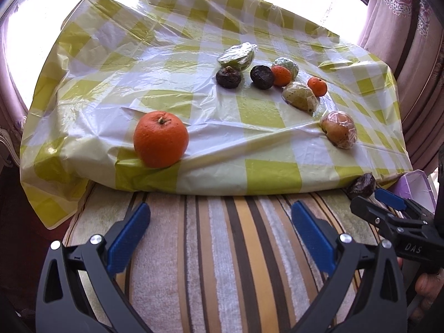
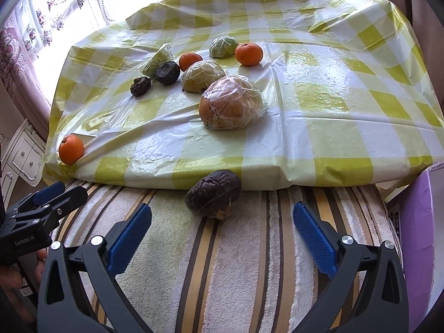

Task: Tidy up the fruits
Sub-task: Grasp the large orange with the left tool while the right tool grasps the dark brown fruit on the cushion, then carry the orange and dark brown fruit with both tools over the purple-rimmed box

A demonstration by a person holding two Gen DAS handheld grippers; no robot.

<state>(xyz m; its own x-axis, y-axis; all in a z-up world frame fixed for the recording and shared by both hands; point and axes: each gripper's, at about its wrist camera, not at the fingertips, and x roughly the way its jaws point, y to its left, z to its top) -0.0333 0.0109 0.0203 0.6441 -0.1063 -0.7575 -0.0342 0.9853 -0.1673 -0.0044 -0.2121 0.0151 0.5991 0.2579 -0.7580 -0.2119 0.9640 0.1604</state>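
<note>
Left hand-held gripper [image 1: 220,236]: jaws spread wide, empty, poised over the striped towel [image 1: 222,249] near the front edge of the tabletop.

Large orange [image 1: 160,138]: near left of the checked plastic cloth [image 1: 138,55], resting against a raised fold close to the front edge. Risk: a nudge to the cloth could roll it off.

Middle cluster, further back: two dark wrinkled fruits [image 1: 228,77], [image 1: 262,77], small oranges [image 1: 281,75], [image 1: 317,86], and film-wrapped fruits [image 1: 236,57], [image 1: 299,95], mostly touching or just beside one another. Risk: reaching for one may knock its neighbours.

Wrapped brownish fruit [image 2: 231,105]: near right of the cluster, alone. Risk: the slick film could slip between the pads.

Dark fruit [image 2: 213,193]: off the cloth, on the towel just below the cloth's front edge, directly ahead of the right hand-held gripper [image 2: 222,236], which stands fully open and empty. Probably soft; a hard squeeze could crush it.

Purple box [image 2: 416,222]: far right edge, likely a destination.
</note>
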